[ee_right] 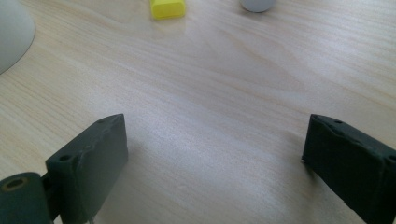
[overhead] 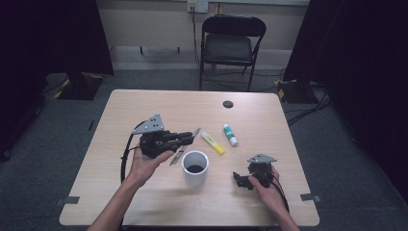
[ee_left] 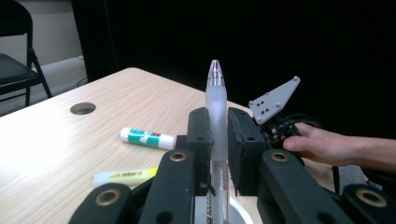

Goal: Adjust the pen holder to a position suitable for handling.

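My left gripper [overhead: 185, 137] hovers above the wooden table [overhead: 144, 103], left of centre, pointing right. It is shut on a frosted clear pen [ee_left: 216, 88] with a pink tip, which sticks out past the pads [ee_left: 201, 128]. The pen [overhead: 195, 131] slants over the table just left of a white cup [overhead: 195, 167]. My right gripper [overhead: 241, 181] rests low at the table's front right, to the right of the cup. Its jaws [ee_right: 212, 154] stand wide open over bare wood with nothing between them.
A yellow highlighter [overhead: 212, 143] and a white-and-green glue stick [overhead: 230, 134] lie behind the cup. A round cable hole [overhead: 228, 104] sits near the far edge. A black folding chair [overhead: 230, 41] stands beyond the table. The cup's wall [ee_right: 11, 32] shows in the right gripper view.
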`<state>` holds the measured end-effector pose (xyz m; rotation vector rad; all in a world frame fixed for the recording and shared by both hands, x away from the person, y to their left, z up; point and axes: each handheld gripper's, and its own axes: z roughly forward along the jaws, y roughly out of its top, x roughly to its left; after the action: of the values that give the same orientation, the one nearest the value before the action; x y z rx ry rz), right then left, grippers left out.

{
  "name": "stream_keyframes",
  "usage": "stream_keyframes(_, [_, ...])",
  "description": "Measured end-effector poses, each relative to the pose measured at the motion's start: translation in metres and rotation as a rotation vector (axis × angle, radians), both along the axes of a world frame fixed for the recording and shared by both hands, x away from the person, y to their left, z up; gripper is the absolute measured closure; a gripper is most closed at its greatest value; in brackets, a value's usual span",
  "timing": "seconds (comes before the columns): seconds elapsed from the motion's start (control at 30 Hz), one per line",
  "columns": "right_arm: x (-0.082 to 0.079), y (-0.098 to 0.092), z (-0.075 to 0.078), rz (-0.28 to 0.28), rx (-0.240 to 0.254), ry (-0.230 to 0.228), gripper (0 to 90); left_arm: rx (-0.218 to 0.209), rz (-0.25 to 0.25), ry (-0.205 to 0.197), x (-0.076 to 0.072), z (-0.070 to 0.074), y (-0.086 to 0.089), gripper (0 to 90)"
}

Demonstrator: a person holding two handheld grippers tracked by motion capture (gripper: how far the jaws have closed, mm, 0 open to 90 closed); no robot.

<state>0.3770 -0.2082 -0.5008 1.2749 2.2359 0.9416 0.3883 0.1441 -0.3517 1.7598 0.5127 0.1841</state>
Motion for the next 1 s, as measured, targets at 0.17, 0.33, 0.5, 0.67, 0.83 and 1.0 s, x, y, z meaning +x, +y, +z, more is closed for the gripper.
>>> stream_keyframes(0.17, [0.0,0.0,0.0,0.001,0.0,0.0,5.7,0.004,-0.014,-0.005,0.001,0.003,-0.011,80.2])
stream_keyframes(0.33, [0.0,0.0,0.0,0.001,0.0,0.0,5.7,-0.009,-0.023,-0.005,0.002,0.005,-0.018,80.2])
stream_keyframes(0.5, [0.0,0.0,0.0,0.002,0.0,0.0,5.7,0.008,-0.027,-0.01,0.004,0.005,-0.027,80.1])
stream_keyframes(0.67, [0.0,0.0,0.0,0.001,0.0,0.0,5.7,0.006,-0.036,-0.007,0.009,0.002,-0.036,80.2])
stream_keyframes(0.83, [0.0,0.0,0.0,0.002,-0.001,0.0,5.7,0.004,-0.036,0.003,0.014,-0.003,-0.044,80.1])
stream_keyframes(1.0, [0.0,0.0,0.0,0.002,0.0,0.0,5.7,0.021,-0.043,0.001,0.016,-0.013,-0.05,80.2])
